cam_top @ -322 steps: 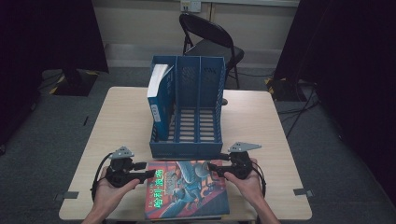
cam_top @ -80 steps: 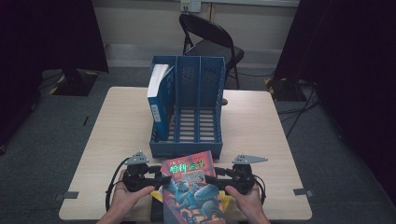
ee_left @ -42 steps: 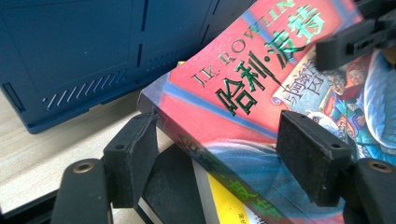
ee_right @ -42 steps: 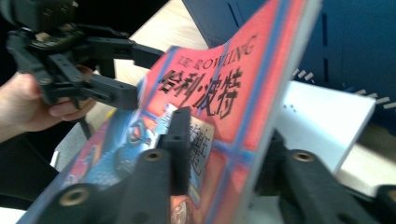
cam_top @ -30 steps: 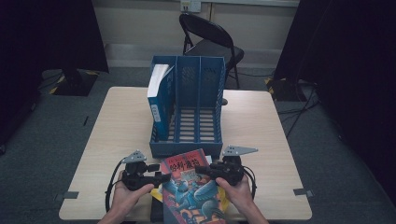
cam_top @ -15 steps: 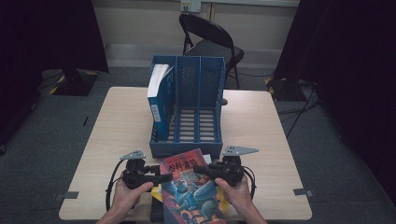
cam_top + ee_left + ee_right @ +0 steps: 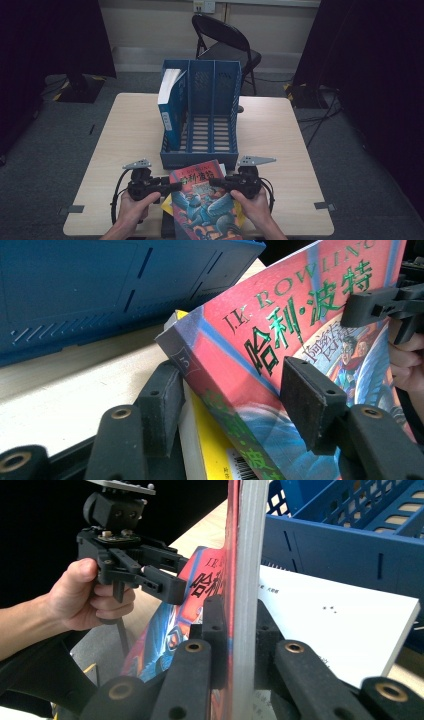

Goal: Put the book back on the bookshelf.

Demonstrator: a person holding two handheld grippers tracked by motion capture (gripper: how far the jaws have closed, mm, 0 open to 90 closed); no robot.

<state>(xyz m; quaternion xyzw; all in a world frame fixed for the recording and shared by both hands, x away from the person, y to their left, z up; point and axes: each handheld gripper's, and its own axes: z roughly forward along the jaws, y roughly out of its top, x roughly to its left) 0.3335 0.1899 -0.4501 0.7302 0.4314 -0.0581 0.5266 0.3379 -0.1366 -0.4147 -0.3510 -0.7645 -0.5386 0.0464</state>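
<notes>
Vs. the frame approx. 11 s back: the red book lay flat w/ its long side across the bench front edge; now it runs lengthwise toward the person, raised off the things under it and tilted, top edge just short of the blue file rack. Vs. a sec ago: book & both hands are about where they were. The left claw jaws have just been closing in; the book's spine edge sits between them in the left gripper view, one pad under the spine, the other over the cover. Can't tell if the pads press yet. The right claw is clamped on the book's opposite edge, as a sec ago; in the right gripper view both pads press flat on cover and page block, book seen edge-on and upright there.

Counts:
- Claws: 2, one per hand, each w/ grey plate on top.
- Red books: 1, held between the claws at the bench front, above a stack.
- Under it: 1 yellow item w/ barcode, plus 1 white book lying flat, near the rack front.
- File racks: 1, w/ 3 slots.
- Books in rack: 1 blue book, leaning in the left slot.
- Chairs: 1 folding chair, behind the bench.
- Benches: 1.
</notes>
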